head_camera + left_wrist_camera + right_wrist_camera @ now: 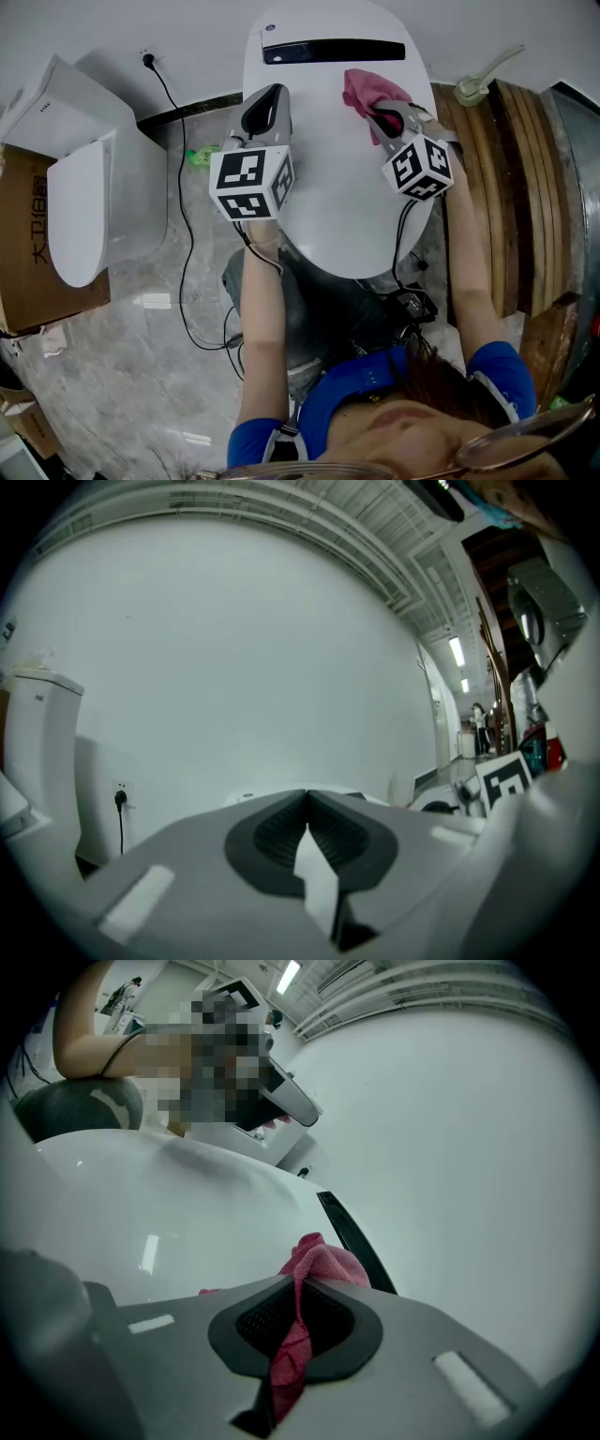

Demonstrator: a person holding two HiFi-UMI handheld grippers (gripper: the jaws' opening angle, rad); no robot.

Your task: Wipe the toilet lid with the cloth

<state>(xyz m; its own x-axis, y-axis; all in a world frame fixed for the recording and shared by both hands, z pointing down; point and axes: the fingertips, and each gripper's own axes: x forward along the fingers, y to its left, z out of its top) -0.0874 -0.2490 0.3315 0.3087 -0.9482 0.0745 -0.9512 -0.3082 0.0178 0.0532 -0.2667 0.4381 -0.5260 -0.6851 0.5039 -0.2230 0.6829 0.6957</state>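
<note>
The white toilet lid [328, 187] fills the middle of the head view, with a black strip [333, 51] across its back. A pink cloth [367, 92] lies bunched on the lid's far right. My right gripper [380, 117] is shut on the cloth [314, 1265], which pokes out past the jaws and rests on the lid [159, 1213]. My left gripper [265, 105] hovers over the lid's left edge, jaws shut with nothing between them [307, 803].
A second white toilet [89, 178] stands to the left beside a cardboard box [28, 253]. A black cable [183, 234] runs across the marble floor. Wooden boards [511, 187] lean at the right. The person's legs are at the lid's near end.
</note>
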